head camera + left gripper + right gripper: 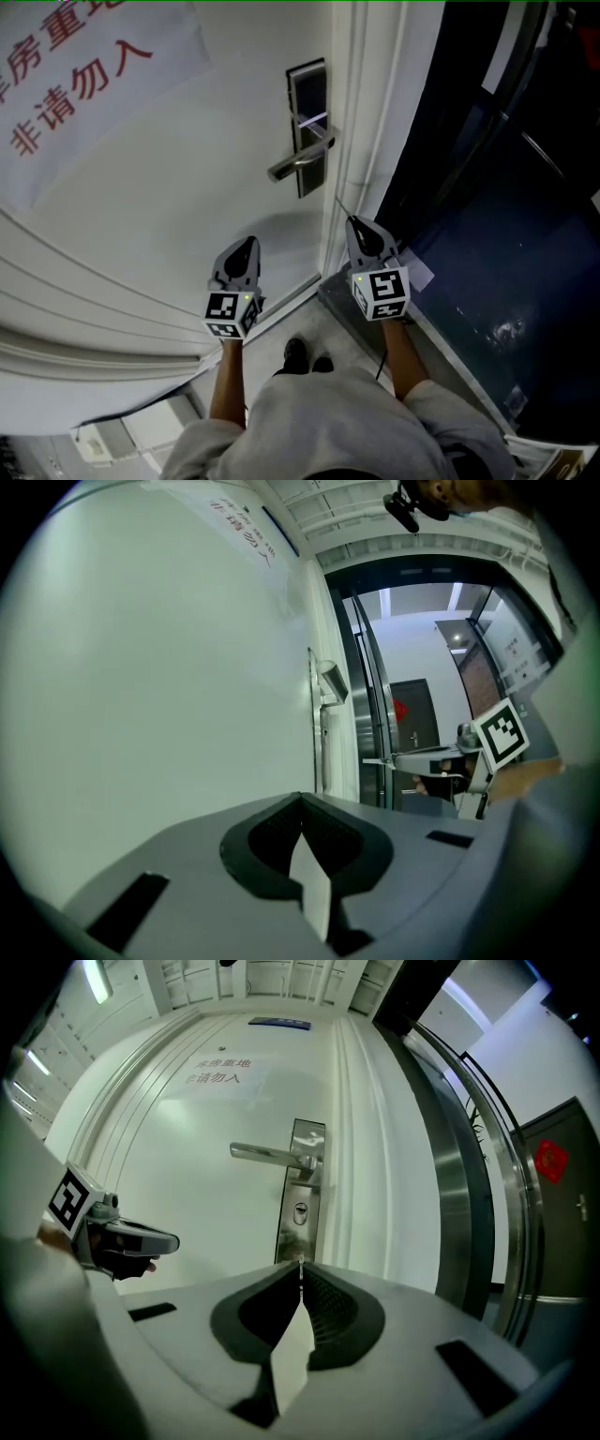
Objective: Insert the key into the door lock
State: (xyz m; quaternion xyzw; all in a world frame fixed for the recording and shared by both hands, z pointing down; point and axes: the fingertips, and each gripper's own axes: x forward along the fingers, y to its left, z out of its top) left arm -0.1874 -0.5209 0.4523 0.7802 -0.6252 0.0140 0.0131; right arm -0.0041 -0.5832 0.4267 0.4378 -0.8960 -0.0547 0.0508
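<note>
Evidently the right tool [300,1267] is pressed together on the key [380,759], pinching its head so the thin blade juts free beyond the tips. The blade's long axis runs level, in line with the tool, and points at the door [187,187]. The keyhole [300,1211] sits at 12 o'clock from the tips, apart from them, low on the lock plate [302,1180] under the lever handle [267,1154] (the aim looks nearly lined up). At 9 o'clock the left tool [300,801] is closed on nothing, probably held aside to keep clear.
</note>
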